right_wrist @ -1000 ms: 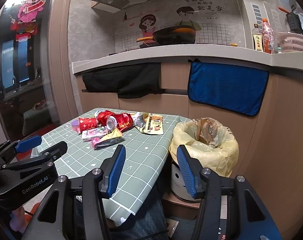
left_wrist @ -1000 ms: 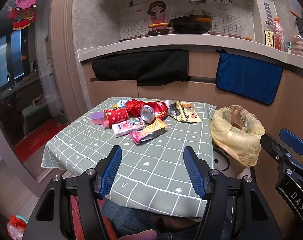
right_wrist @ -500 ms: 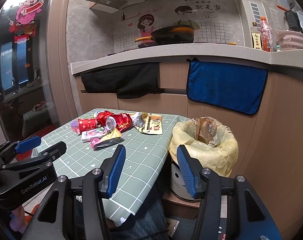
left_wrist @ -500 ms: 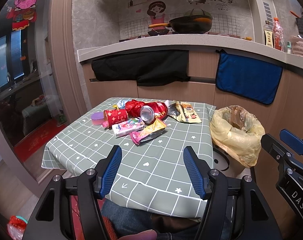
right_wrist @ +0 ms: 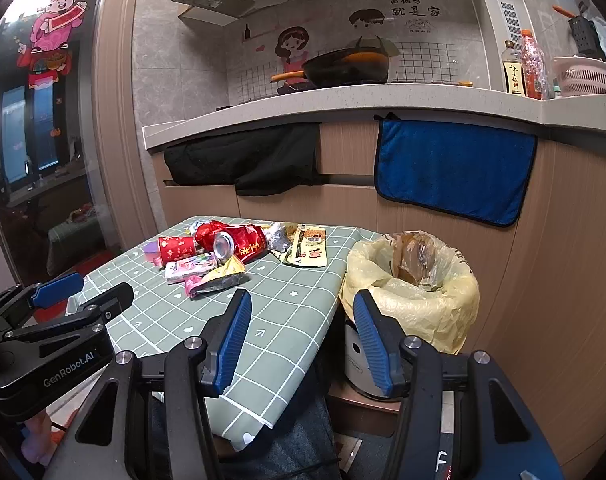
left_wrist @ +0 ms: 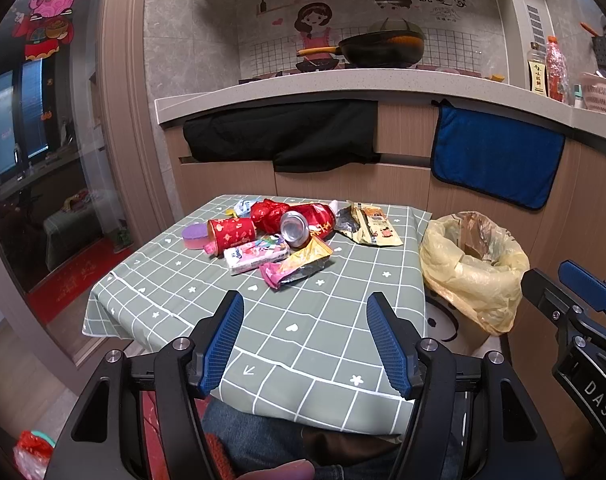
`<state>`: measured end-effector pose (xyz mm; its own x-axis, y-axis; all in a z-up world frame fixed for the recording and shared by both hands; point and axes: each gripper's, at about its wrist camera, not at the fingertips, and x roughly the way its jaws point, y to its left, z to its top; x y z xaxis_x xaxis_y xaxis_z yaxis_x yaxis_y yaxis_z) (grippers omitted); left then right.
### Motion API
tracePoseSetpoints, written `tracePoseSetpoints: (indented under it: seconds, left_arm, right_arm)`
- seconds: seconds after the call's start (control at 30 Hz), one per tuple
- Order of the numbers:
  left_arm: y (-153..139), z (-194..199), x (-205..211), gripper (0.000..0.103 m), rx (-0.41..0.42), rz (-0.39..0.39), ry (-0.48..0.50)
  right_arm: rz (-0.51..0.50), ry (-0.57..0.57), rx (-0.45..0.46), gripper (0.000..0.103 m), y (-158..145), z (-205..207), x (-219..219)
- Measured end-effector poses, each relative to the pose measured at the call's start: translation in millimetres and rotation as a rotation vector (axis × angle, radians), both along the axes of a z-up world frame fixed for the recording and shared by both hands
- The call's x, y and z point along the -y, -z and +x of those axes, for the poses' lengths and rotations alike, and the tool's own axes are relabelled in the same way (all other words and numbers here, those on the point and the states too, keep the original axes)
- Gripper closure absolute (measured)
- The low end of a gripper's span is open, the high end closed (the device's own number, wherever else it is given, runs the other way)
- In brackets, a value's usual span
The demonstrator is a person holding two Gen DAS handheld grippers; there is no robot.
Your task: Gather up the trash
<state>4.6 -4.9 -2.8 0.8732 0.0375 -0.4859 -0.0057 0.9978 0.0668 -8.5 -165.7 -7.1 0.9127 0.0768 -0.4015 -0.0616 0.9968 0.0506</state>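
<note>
A heap of trash lies at the far side of the green checked table point(left_wrist: 311, 336): a red can point(left_wrist: 307, 224) on its side, a red paper cup point(left_wrist: 231, 232), a pink tissue pack point(left_wrist: 255, 256), a pink-and-gold wrapper point(left_wrist: 299, 266), a yellow snack bag point(left_wrist: 373, 228) and a purple lid point(left_wrist: 193, 236). My left gripper point(left_wrist: 305, 336) hangs open over the near table edge, well short of the heap. My right gripper point(right_wrist: 299, 332) is open too, above the table's right edge, with nothing between its fingers. The can point(right_wrist: 241, 242) and wrapper point(right_wrist: 217, 280) lie ahead to its left.
A bin lined with a yellow bag point(left_wrist: 473, 264) stands on the floor right of the table, some brown waste inside point(right_wrist: 417, 258). Behind runs a kitchen counter point(left_wrist: 343, 84) with a black cloth point(left_wrist: 283, 136) and a blue towel point(left_wrist: 495, 160) hanging. A person's legs show under the near table edge.
</note>
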Motion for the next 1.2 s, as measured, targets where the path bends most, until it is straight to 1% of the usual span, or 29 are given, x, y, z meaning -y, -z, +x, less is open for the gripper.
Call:
tracePoseSetpoints:
  seconds: [1.2]
  left_arm:
    - [0.5,-0.3,-0.9,0.039,-0.002,-0.001,-0.003]
  right_arm:
    - [0.005,0.002,-0.005,0.052,1.4,1.0,2.8]
